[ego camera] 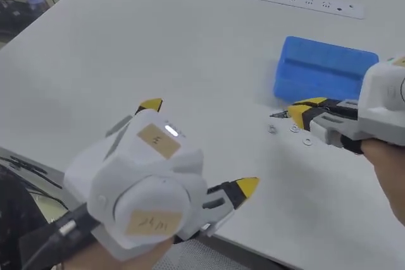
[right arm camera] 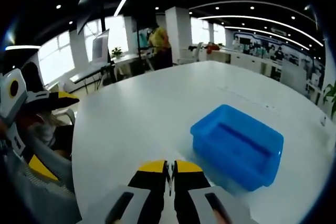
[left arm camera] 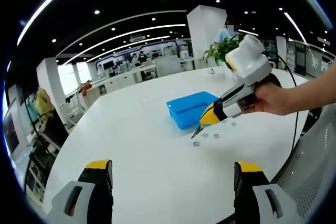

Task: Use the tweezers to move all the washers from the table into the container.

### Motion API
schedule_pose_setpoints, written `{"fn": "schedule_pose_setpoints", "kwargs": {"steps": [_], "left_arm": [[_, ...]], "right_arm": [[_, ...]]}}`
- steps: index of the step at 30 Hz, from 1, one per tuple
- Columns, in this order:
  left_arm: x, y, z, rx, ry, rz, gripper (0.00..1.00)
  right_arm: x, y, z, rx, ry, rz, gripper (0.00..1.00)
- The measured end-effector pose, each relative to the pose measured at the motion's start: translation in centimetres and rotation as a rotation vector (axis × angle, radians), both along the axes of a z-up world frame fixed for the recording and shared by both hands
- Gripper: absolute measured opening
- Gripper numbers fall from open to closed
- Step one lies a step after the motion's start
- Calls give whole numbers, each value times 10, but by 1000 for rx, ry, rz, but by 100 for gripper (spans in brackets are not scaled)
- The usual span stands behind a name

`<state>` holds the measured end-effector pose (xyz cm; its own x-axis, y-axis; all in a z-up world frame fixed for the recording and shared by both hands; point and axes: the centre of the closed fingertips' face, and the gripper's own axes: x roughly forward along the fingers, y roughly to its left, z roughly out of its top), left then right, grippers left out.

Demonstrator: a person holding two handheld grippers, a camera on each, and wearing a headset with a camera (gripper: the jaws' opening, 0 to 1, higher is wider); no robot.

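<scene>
The right gripper [ego camera: 299, 110] is pinching the tweezers [ego camera: 279, 114] between closed jaws, with the tips pointing close beside the washers [ego camera: 272, 129]. These are lying on the white table [ego camera: 190, 49] just in front of the blue container [ego camera: 326, 67], whose inside is showing bare blue floor. The left gripper [ego camera: 199, 145] is hanging wide-jawed near the table's front edge, well apart.

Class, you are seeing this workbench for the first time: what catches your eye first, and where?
The bright blue container stands out on the white table, at the right. Just before it, the right gripper holds tweezers beside small washers, while the open left gripper looms in the foreground.
</scene>
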<state>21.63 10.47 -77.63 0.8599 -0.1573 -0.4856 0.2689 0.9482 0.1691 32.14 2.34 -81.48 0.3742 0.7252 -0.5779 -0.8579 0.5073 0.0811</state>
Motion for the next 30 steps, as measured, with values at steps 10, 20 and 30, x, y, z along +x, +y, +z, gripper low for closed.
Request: {"fn": "schedule_pose_setpoints", "kwargs": {"steps": [10,20,30], "left_arm": [[0,0,-1,7,2,0,99],[-1,0,-2,12,11,-3,99],[-1,1,-3,18,14,1,97]], "right_arm": [[-24,-25,-8,-170,76,71,1],[-23,-19,-8,-196,77,80,1],[-11,-5,-3,-94,-29,34,1]]}}
